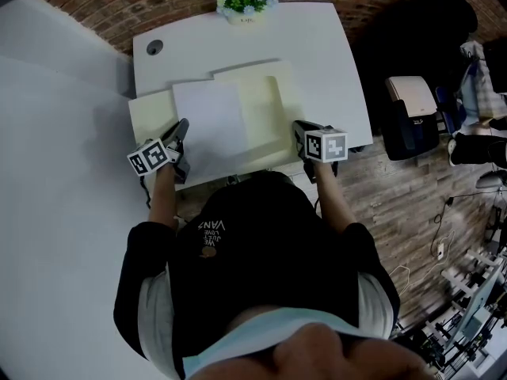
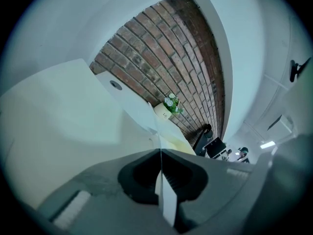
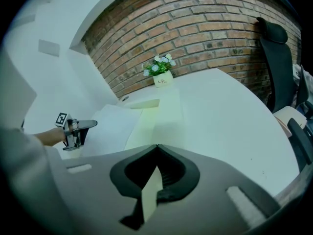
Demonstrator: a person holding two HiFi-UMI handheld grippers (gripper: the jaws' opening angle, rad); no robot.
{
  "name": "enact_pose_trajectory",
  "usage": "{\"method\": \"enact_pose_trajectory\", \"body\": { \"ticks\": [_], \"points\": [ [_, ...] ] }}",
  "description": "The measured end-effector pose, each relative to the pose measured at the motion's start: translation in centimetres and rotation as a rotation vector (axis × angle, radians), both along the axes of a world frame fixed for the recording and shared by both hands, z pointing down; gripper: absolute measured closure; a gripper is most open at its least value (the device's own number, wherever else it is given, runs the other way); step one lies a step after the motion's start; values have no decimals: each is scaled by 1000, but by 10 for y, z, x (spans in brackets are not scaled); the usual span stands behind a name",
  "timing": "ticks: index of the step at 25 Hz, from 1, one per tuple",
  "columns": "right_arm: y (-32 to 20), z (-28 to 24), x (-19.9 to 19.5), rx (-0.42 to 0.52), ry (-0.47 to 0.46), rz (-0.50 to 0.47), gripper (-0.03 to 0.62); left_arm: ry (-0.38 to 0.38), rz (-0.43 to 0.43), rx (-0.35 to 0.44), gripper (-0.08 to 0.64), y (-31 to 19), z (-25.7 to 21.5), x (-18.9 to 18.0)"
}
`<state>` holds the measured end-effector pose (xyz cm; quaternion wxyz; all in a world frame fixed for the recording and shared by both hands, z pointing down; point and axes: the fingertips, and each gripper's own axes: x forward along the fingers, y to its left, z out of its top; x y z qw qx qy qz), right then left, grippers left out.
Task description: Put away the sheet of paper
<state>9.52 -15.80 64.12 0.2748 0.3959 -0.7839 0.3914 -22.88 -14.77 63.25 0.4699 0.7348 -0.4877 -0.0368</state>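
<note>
While the left claw [image 1: 181,129] pinches the paper's [image 1: 210,121] edge, the sheet spreads rightward from it over the folder [image 1: 273,101]. Light and limp, it likely creases, so its edges suit gripping. The right claw [image 1: 302,133] is clamped on the folder's flap.

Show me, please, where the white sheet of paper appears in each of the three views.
Head view: the sheet of paper lies centre, on the cream folder, near left corner at the left tool.
Left gripper view: edge-on, low centre, pinched in that tool.
Right gripper view: left of centre, beside the folder.
Shared landmark: the flower pot at the desk's far edge.
</note>
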Motion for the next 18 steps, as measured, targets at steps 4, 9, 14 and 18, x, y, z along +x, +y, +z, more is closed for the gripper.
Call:
{"method": "enact_pose_trajectory", "body": {
  "ticks": [4,9,14,18],
  "points": [
    [1,1,0,0,-3,5,594,3,-2,-5,560,-1,1,1],
    [1,3,0,3,-14,11,594,7,2,-16,560,-3,4,6],
    [2,2,1,1,-26,11,594,8,3,-37,560,-5,8,15],
    [3,2,0,-2,-31,11,594,14,0,-53,560,-6,14,22]
  ]
}}
